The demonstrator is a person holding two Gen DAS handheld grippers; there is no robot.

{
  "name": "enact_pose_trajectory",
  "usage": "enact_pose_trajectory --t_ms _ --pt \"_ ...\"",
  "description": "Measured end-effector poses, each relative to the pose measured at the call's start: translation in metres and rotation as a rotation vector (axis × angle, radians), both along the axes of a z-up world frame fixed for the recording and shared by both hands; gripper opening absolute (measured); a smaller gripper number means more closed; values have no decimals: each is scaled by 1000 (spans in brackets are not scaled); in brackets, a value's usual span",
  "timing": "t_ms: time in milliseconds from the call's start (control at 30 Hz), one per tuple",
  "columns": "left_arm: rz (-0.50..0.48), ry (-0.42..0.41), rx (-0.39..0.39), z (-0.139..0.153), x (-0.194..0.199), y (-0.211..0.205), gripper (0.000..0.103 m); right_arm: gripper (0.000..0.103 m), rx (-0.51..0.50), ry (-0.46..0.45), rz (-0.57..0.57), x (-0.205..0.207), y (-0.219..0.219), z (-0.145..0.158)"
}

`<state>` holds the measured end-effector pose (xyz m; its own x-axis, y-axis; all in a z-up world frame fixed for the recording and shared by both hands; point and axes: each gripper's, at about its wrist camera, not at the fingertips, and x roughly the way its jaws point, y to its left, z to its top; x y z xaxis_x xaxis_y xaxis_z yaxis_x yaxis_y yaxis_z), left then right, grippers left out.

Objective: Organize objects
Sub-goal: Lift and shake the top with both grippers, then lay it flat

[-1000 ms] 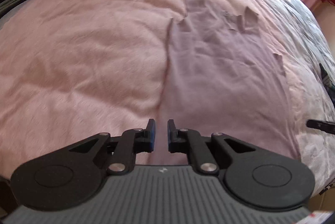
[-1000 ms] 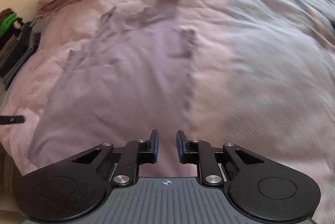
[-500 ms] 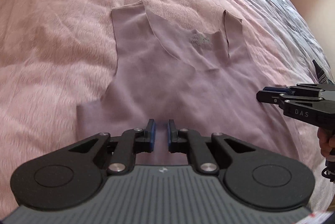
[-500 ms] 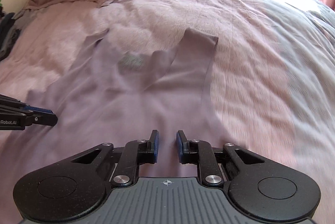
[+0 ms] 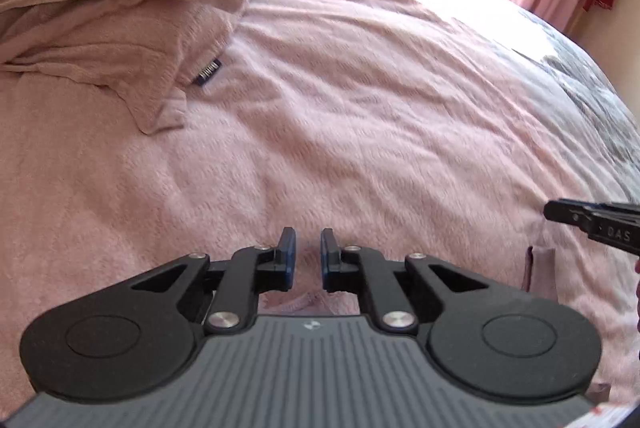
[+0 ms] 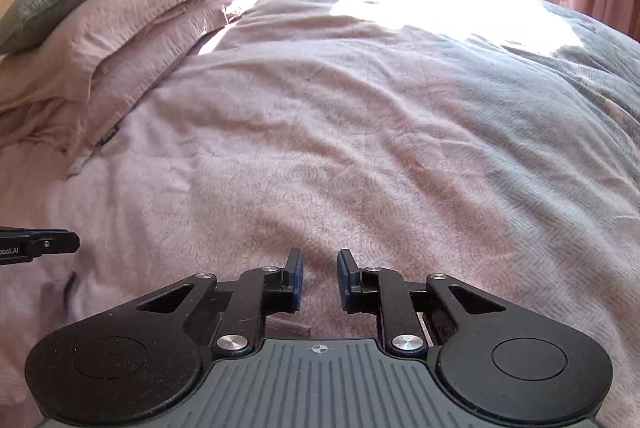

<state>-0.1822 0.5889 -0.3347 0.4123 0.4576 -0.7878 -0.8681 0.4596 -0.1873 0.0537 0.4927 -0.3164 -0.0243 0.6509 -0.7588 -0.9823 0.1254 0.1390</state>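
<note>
From the left wrist view, the mauve tank top that half a second ago lay spread ahead is nearly gone: only a strap (image 5: 540, 264) shows at 4 o'clock, while the left gripper (image 5: 308, 256), jaws narrow and empty, looks over the pink blanket (image 5: 360, 116). From the right wrist view, the right gripper (image 6: 319, 278), jaws narrow and empty, has a garment edge (image 6: 288, 324) beneath; both tools seem poised at the shoulders for a fold.

Only a mauve garment strap (image 5: 540, 264) showing beside the left claw (image 5: 308, 254), the rest hidden under it. Right claw (image 5: 592, 222) cut off at right edge. Pillowcase label (image 5: 211, 71) print too small to read.
</note>
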Motion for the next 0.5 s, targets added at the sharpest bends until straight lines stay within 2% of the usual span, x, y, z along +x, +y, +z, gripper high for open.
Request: enact_pose_trajectory --t_ms 33,100,167,233,367,433,500 --pt "5 -13 14 10 -8 -7 8 17 7 18 -5 2 -12 8" --pt "-6 12 26 23 -25 -30 8 25 8 49 -5 2 -43 21" --pt "-19 42 19 32 -44 -68 8 36 -19 58 7 -8 -88 32" --pt "-19 38 -29 37 -65 -112 8 37 -59 40 42 -29 -139 37" --pt "0 34 -180 35 -106 -219 8 37 -162 -35 165 -75 -238 36" --pt "-7 108 -203 32 -123 -278 8 37 -244 -76 203 -93 -288 23" --pt "0 166 -255 29 -138 -319 9 37 -331 -78 217 -99 -333 8"
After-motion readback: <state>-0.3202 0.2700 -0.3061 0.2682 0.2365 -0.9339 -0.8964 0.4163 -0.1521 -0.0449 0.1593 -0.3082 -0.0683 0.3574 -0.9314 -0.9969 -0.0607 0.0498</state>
